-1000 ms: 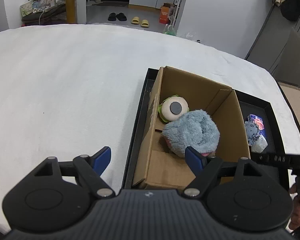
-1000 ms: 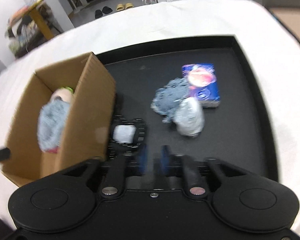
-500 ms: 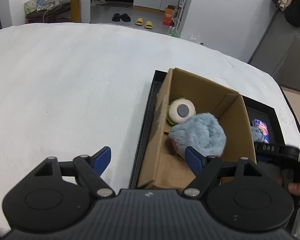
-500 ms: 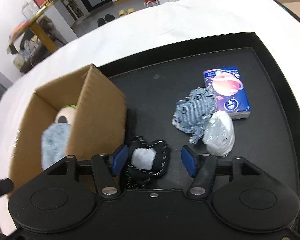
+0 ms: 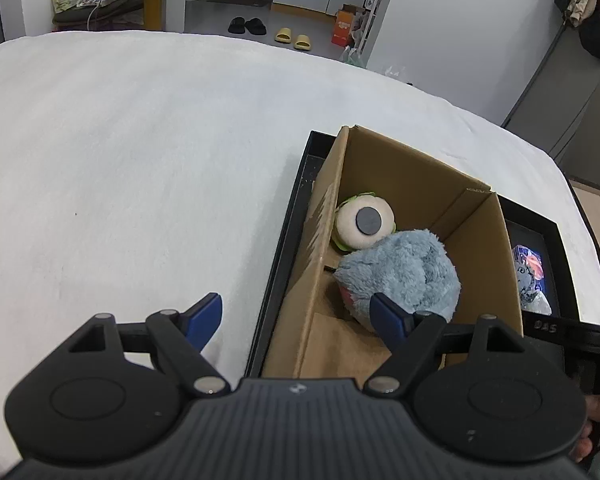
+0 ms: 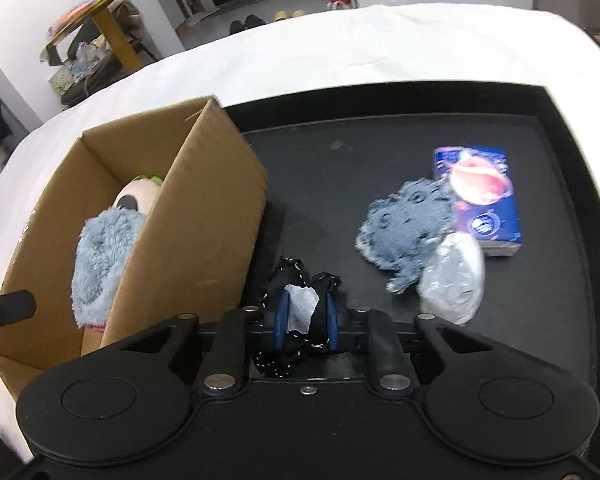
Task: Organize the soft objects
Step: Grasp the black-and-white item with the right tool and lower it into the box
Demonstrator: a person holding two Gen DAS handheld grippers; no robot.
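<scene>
Since half a second ago the right claw has closed from a wide spread onto the black knitted fabric piece with a white tag, which now sits pinched between its blue fingers on the black tray, just right of the open brown cardboard box. Whether the piece has left the tray floor cannot be told.

Left claw: wide apart, holding nothing, hovering at the near end of the box, one finger over the white worktop, the other over the box interior.

Box contents: fluffy blue plush toy and round cream plush with a dark disc, touching.

Remaining on the tray, right of the box: grey-blue towelling cloth, crumpled silver-grey bundle and blue printed carton, clustered together.

Step in hand, as judged: grasp of the black piece, transfer pending. Next move calls for a lift clearing the box's right wall, leftward carry, and release over the free near floor.
</scene>
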